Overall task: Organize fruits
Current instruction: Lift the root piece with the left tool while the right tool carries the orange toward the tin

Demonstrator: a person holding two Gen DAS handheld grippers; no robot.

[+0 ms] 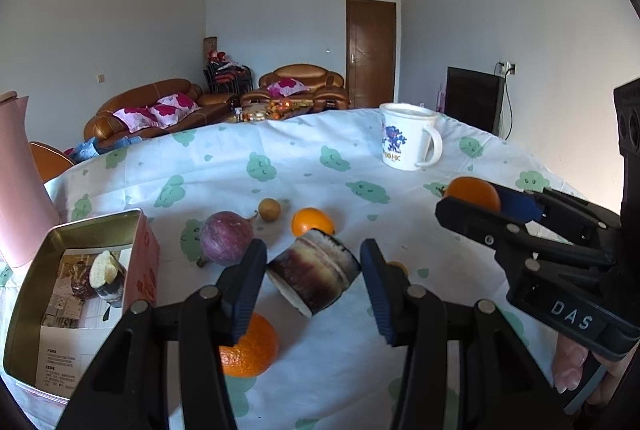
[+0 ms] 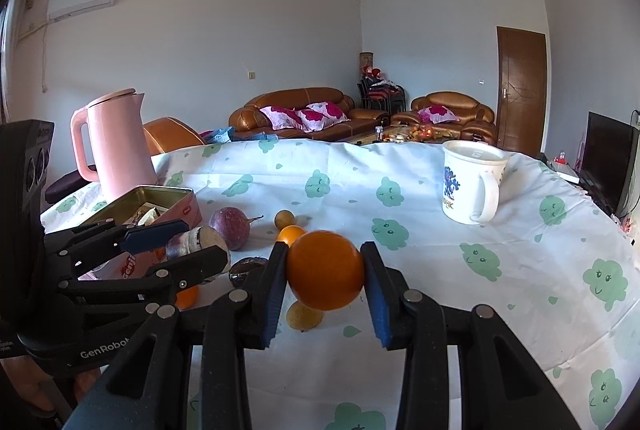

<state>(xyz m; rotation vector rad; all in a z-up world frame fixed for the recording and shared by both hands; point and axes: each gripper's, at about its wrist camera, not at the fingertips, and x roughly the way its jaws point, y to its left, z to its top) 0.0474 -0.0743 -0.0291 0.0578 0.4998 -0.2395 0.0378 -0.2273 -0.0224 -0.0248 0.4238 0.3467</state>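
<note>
The left gripper (image 1: 314, 284) holds a short dark-purple cylinder of sugarcane with pale cut ends (image 1: 314, 276), tilted, its blue-padded fingers (image 1: 248, 286) pressed against either side of it above the table. In the right wrist view the same piece sits clamped at that gripper's tip (image 2: 200, 250), just beside the open pink tin box (image 2: 160, 207).

The right gripper (image 2: 325, 280) is clenched on a round orange fruit (image 2: 325, 270), lifted clear of the white tablecloth printed with green cloud faces (image 2: 500, 230); from the left wrist view the orange shows at the tip of that gripper (image 1: 474, 191).

The tin stands at the left side of the table (image 1: 92, 230), and inside it lies another cut piece of sugarcane (image 1: 106, 276) on printed paper.

Loose on the cloth near the middle are a round purple passion fruit with a stem (image 1: 226, 238), a small tan longan (image 1: 269, 209), a small orange (image 1: 312, 222) and a larger orange (image 1: 250, 348) under the left gripper's fingers. A yellowish fruit (image 2: 304, 316) lies below the held orange.

A white mug with a blue figure (image 2: 472, 185) stands farther back on the right, and a pink kettle (image 2: 114, 141) behind the tin.
</note>
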